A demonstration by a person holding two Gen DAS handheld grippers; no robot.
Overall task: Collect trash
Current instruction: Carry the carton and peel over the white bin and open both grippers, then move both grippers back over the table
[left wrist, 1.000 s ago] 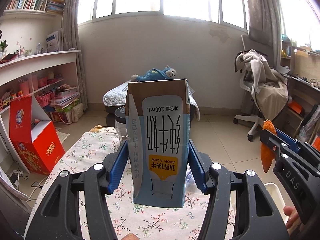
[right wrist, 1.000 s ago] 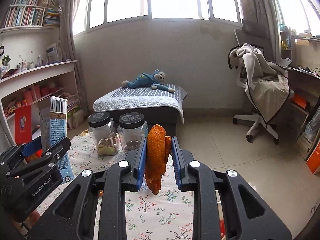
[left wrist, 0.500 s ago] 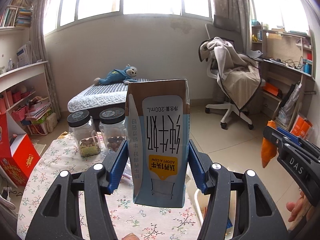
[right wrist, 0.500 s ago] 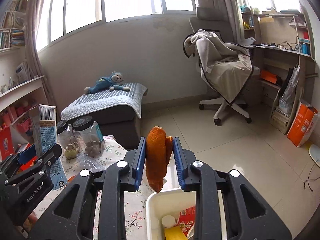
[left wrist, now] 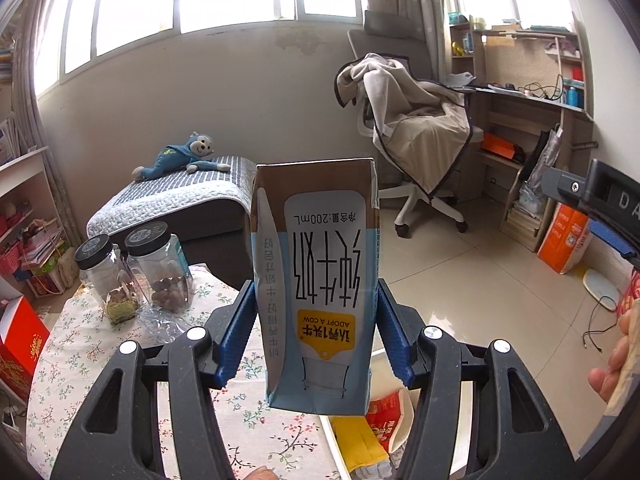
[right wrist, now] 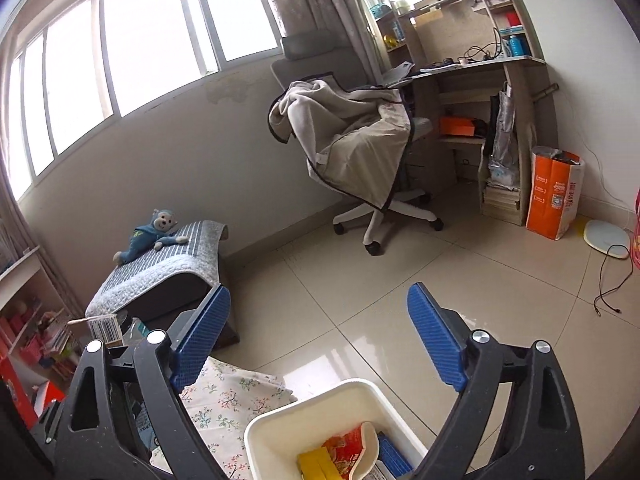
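A blue and brown milk carton (left wrist: 316, 280) hangs upside down, and my left gripper (left wrist: 316, 292) is shut on its lower sides. The carton's barcoded end (right wrist: 105, 328) shows at the left of the right wrist view. My right gripper (right wrist: 319, 294) has its jaws opening wide, with nothing between them. It hovers over a white bin (right wrist: 280, 416) that holds a red paper cup (right wrist: 352, 444) and a yellow wrapper (right wrist: 316, 464). Below the carton, the bin's rim (left wrist: 332, 440) shows in the left wrist view. The orange peel is not visible.
Two black-lidded jars (left wrist: 160, 268) and crumpled plastic stand on the flowered tablecloth (left wrist: 80, 360) to the left. A padded bench with a plush monkey (left wrist: 184, 156), a draped office chair (right wrist: 360, 140), a desk and an orange bag (right wrist: 554, 196) ring the tiled floor.
Both grippers swung right, from over the table to over the white bin. The right gripper's jaws spread and the orange peel left them. The left still grips the carton.
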